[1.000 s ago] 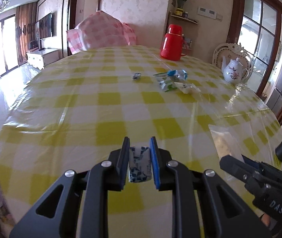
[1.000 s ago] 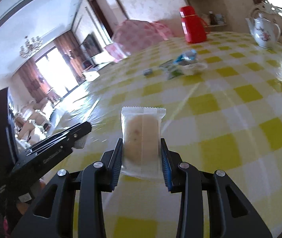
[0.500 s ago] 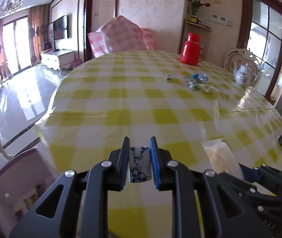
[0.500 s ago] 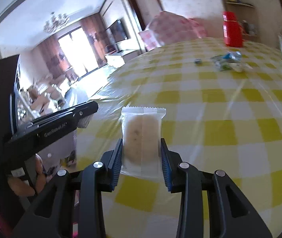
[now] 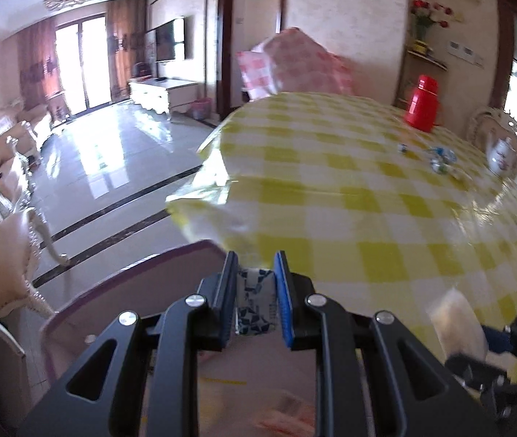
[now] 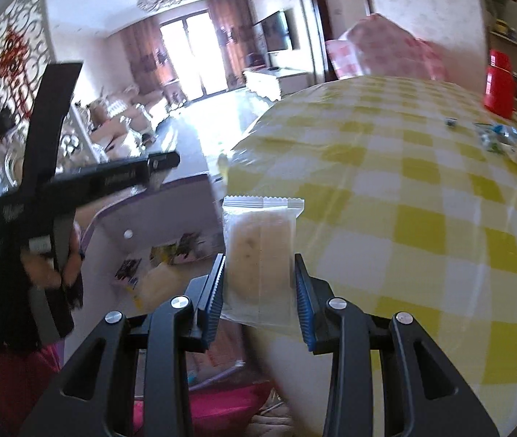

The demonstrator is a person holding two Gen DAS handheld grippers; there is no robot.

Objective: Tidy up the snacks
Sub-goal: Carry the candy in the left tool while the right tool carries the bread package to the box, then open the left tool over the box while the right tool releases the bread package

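My left gripper point(image 5: 255, 276) is shut on a small blue-and-white wrapped candy point(image 5: 256, 300), held over the rim of a purple-edged box point(image 5: 120, 280) beside the table. My right gripper point(image 6: 260, 280) is shut on a clear packet with a pale cake point(image 6: 260, 255), held at the table's edge above the same box point(image 6: 156, 218), which holds several snack packets point(image 6: 171, 253). The left gripper also shows in the right wrist view point(image 6: 160, 171). More wrapped snacks point(image 5: 440, 160) lie far off on the yellow checked table point(image 5: 367, 200).
A red thermos point(image 5: 422, 103) and a white teapot point(image 5: 502, 153) stand at the table's far side. A pink checked cover point(image 5: 294, 62) sits beyond the table. A cream chair point(image 5: 7, 255) stands at the left. Shiny floor lies beyond the box.
Both grippers have pulled back from over the table to its near-left edge, still holding their snacks. The purple-edged box has come into view below them.
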